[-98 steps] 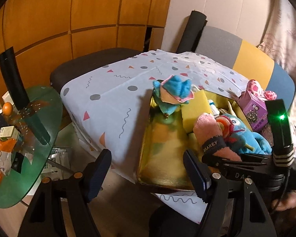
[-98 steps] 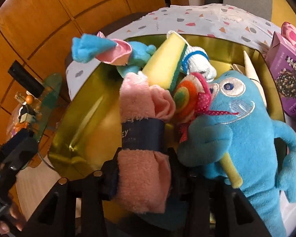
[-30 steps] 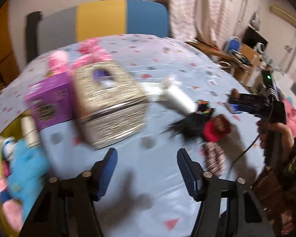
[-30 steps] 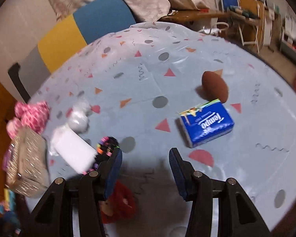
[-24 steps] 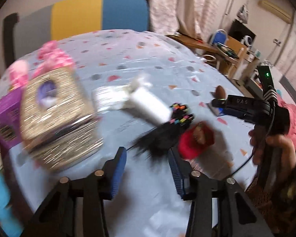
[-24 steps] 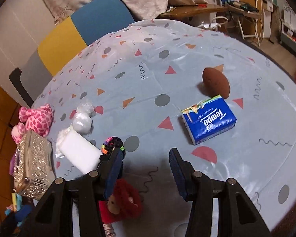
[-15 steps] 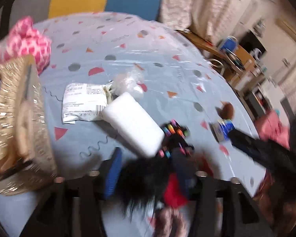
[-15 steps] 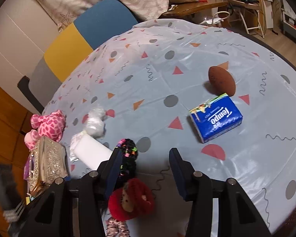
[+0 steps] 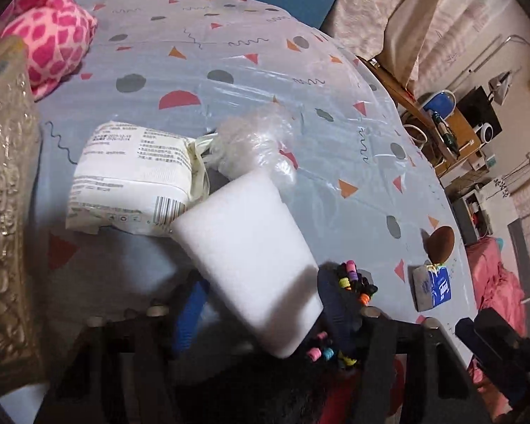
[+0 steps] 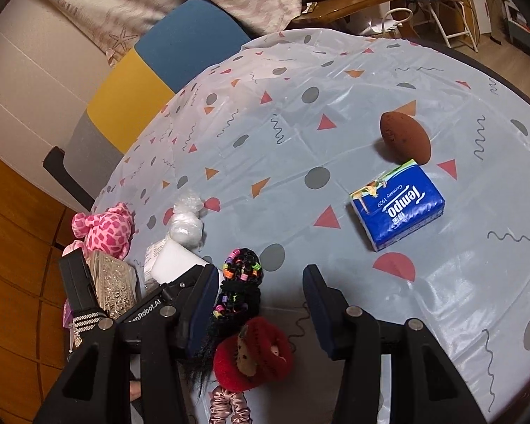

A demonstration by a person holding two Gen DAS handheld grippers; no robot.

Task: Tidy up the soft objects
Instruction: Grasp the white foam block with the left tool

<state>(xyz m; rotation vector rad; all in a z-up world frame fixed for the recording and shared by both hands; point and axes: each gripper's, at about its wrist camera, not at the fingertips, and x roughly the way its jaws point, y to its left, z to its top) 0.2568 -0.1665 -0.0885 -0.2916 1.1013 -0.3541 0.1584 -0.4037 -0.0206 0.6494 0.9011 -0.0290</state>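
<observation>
white sponge block half in the jaws, clutter crowding the grasp

the left hand-held gripper [image 9: 258, 312] stands with its jaws either side of the near end of the white foam block [image 9: 247, 247] on the table [image 9: 229, 56]; whether they are pressing it yet i cannot tell. the right hand-held gripper [image 10: 261, 304] hangs wide and holds nothing, above the red scrunchie [image 10: 252, 358].

likely trouble: the block lies skewed across the jaws, so a squeeze near its end may pivot it or let it spring out. the beaded black hair tie [image 9: 351, 282] touches the block's right corner and could get pinched or dragged along. the white packet [image 9: 130, 173] and plastic-wrapped ball [image 9: 251, 141] lie against the far end and may be shoved.
</observation>
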